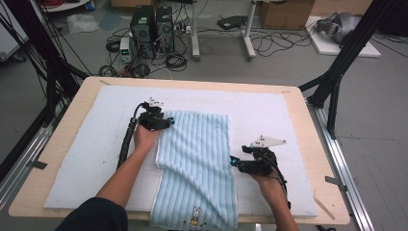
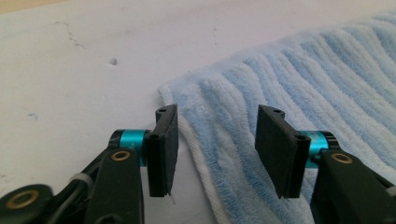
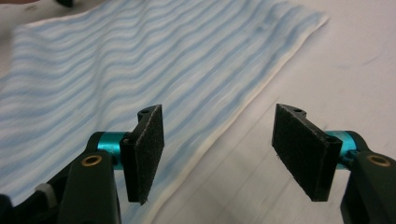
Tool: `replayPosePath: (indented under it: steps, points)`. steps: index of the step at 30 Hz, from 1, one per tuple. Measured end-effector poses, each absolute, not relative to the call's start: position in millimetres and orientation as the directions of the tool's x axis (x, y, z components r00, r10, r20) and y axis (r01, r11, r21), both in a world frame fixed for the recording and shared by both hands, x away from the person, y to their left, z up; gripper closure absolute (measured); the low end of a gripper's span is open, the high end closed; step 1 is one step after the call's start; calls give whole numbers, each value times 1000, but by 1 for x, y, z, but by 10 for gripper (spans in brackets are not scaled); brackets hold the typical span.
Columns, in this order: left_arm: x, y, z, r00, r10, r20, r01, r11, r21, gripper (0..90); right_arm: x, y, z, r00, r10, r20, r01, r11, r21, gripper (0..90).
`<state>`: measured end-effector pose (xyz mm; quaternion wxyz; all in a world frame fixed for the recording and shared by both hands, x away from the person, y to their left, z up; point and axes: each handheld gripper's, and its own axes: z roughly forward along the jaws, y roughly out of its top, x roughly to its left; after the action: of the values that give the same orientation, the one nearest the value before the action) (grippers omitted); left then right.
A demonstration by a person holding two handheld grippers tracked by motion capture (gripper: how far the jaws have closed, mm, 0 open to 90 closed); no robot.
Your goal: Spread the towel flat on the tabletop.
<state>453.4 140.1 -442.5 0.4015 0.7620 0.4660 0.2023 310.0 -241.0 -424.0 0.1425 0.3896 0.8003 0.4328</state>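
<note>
A light blue ribbed towel lies folded lengthwise on the white mat. Its near end, with a small rabbit picture, hangs over the table's front edge. My left gripper is at the towel's far left corner. In the left gripper view its jaws stand open over the white-hemmed edge of the towel, and the pads do not press on it. My right gripper is at the towel's right edge. It is open; the left pad is above the towel, the right one above bare mat.
The mat covers most of a wooden table. Black frame legs stand at both far sides. Beyond the table, on the floor, are computer towers, loose cables, desk legs and cardboard boxes.
</note>
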Motion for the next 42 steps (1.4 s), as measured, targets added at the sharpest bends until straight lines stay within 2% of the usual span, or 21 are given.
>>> replayPosePath:
  steps: [6, 10, 12, 14, 16, 19, 22, 23, 25, 26, 30, 37, 39, 40, 41, 42]
  points:
    - [451, 150, -436, 495, 861, -119, 577, -223, 785, 457, 362, -232, -421, -600, 797, 65, 514, 322, 795, 375]
    - [451, 152, -438, 499, 856, -138, 605, -230, 763, 450, 395, -222, -424, -593, 805, -2, 518, 383, 765, 490]
    - [451, 153, -440, 501, 852, -151, 615, -227, 755, 458, 410, -219, -425, -569, 823, 3, 527, 361, 769, 542]
    - [452, 153, -441, 509, 847, -152, 617, -236, 751, 508, 420, -214, -427, -549, 836, 1, 537, 352, 767, 601]
    - [453, 151, -444, 508, 846, -162, 622, -230, 749, 531, 429, -211, -430, -533, 846, 20, 559, 335, 758, 612]
    - [454, 148, -444, 510, 852, -121, 610, -258, 749, 579, 444, -203, -436, -490, 871, 33, 606, 313, 731, 627]
    - [453, 146, -443, 501, 860, -92, 612, -277, 740, 719, 454, -193, -441, -491, 871, 13, 628, 344, 698, 649]
    - [453, 146, -443, 504, 858, -102, 614, -273, 740, 826, 455, -191, -442, -496, 868, 2, 616, 350, 705, 709]
    - [454, 146, -443, 498, 860, -110, 620, -264, 739, 851, 455, -188, -442, -516, 856, 4, 607, 362, 707, 841]
    - [455, 146, -443, 493, 862, -115, 622, -257, 740, 857, 456, -187, -442, -528, 849, 3, 603, 372, 706, 864]
    - [463, 145, -438, 470, 871, -140, 628, -218, 747, 858, 460, -185, -437, -511, 857, -74, 574, 404, 712, 871]
    - [479, 140, -420, 462, 876, -138, 573, -176, 800, 856, 466, -187, -419, -412, 902, -129, 493, 340, 801, 867]
    - [480, 140, -418, 460, 881, -109, 541, -181, 821, 860, 467, -188, -419, -381, 911, -155, 491, 342, 801, 866]
    - [480, 142, -420, 459, 881, -115, 545, -177, 819, 793, 468, -190, -421, -375, 915, -149, 503, 336, 796, 859]
    - [480, 143, -422, 454, 883, -122, 563, -178, 807, 686, 469, -192, -425, -363, 921, -140, 530, 328, 782, 824]
    - [480, 143, -424, 453, 882, -128, 577, -181, 796, 628, 470, -194, -427, -354, 927, -127, 548, 315, 775, 783]
